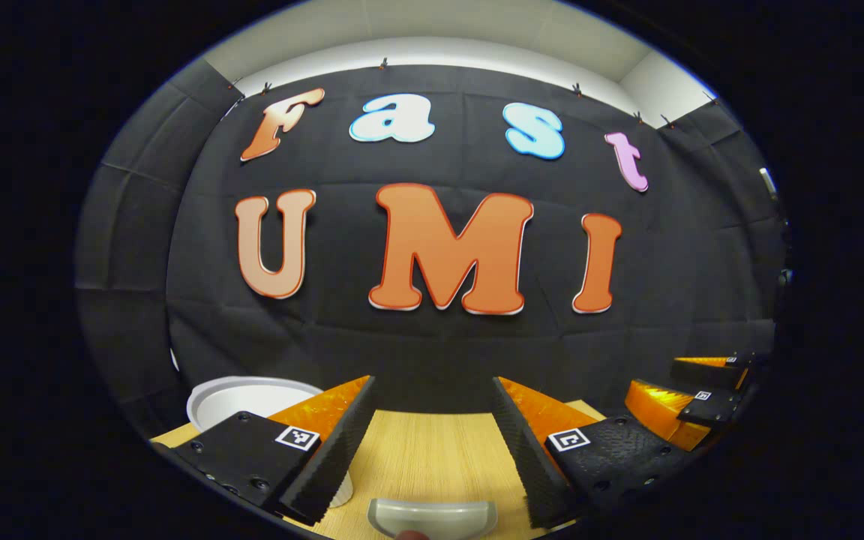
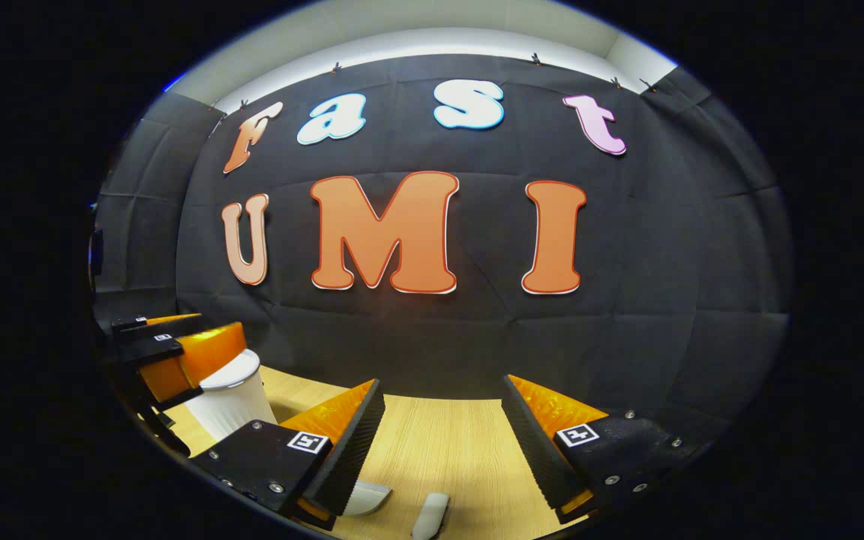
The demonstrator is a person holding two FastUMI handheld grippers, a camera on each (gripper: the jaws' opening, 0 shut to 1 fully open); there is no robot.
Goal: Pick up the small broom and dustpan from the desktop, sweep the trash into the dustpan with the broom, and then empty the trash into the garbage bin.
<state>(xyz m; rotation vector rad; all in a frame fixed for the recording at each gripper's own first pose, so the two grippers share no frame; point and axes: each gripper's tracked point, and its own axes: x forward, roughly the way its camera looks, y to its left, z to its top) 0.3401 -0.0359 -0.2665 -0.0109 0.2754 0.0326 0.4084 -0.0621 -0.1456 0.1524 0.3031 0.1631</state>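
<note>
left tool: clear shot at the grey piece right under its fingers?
Probably yes. The left tool is open and holds nothing, and the grey piece lies on the wooden desktop just below the gap between its fingers. The white bin stands off to one side.

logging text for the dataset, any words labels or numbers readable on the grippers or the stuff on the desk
left gripper: square black-and-white marker tag on each finger, a pattern only, no words.
right gripper: same kind of coded square, no words.
white bin: no print visible.
grey item at the bottom edge: no print visible.
</note>
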